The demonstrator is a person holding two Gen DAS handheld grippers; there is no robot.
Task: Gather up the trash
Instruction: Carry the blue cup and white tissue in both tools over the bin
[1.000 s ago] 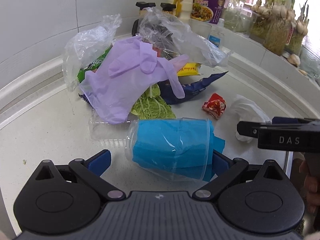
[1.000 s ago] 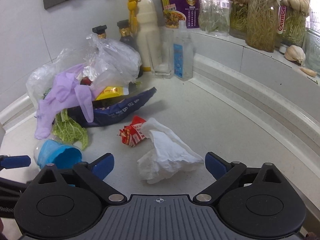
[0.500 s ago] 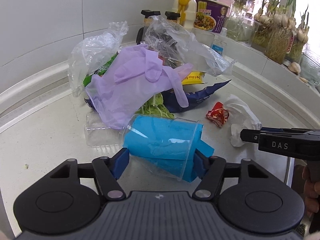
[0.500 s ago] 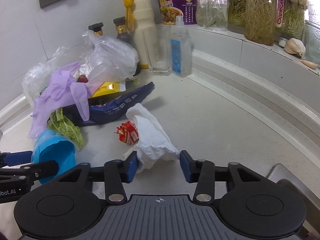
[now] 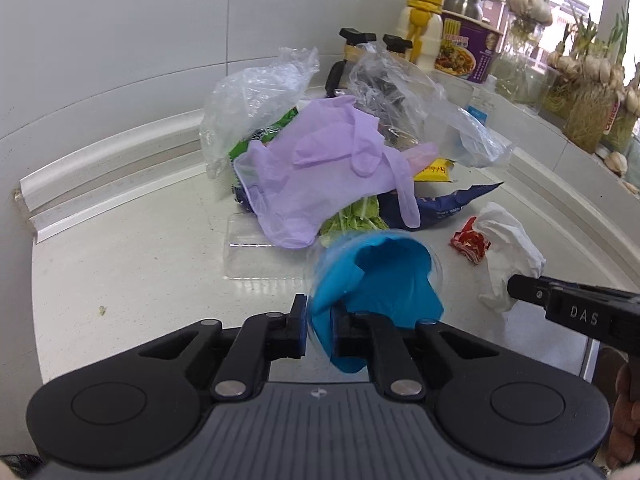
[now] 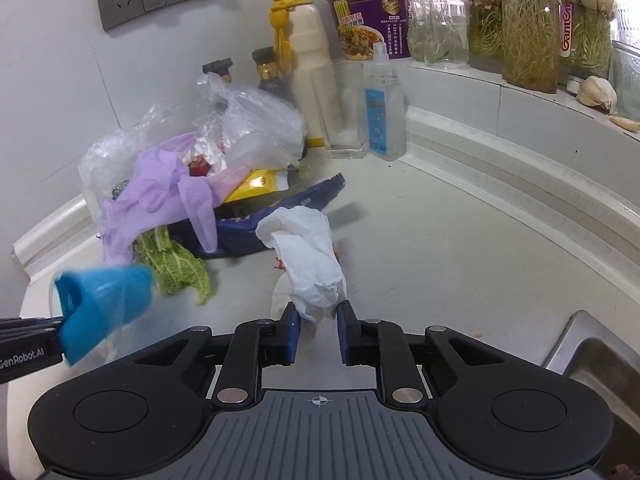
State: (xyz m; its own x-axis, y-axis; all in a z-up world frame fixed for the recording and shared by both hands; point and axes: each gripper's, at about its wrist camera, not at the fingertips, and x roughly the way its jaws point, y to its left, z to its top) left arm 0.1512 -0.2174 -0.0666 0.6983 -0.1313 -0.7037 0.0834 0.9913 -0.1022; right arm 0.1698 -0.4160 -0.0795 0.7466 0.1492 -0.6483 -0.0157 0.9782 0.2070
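The pale speckled desk [image 5: 132, 248] fills both views, with a tiled wall behind it and a raised ledge curving round from 12 to 3 o'clock. At 4 o'clock in the right wrist view a corner of a steel sink [image 6: 592, 344] shows.

The trash heap sits near 12 o'clock in the left wrist view: clear plastic bags [image 5: 256, 96], a purple glove [image 5: 320, 168] draped over them, a dark blue snack packet [image 5: 444, 206] and a yellow packet [image 5: 434, 168] at its 3 o'clock side, a green leaf [image 5: 356, 216] under the glove, and a flat clear tray [image 5: 256, 256] at 7 o'clock of the heap.

Behind the heap, at 1 o'clock, stand a white bottle with a yellow cap [image 6: 308, 76], a purple noodle cup [image 6: 372, 24] and jars of sprouting garlic [image 6: 528, 32] on the ledge.

The clear cup stuffed with blue material [image 5: 376, 280] lies at the centre of the left wrist view. The left gripper [image 5: 320, 330] has its jaws closing, nearly together, pinching the cup's near end.

The white tissue [image 6: 312, 264] stands just ahead of the right gripper [image 6: 318, 332], whose jaws are closing and narrow, the pads pressing the tissue's lower end. A small red wrapper [image 5: 470, 240] lies touching the tissue at its 9 o'clock side.
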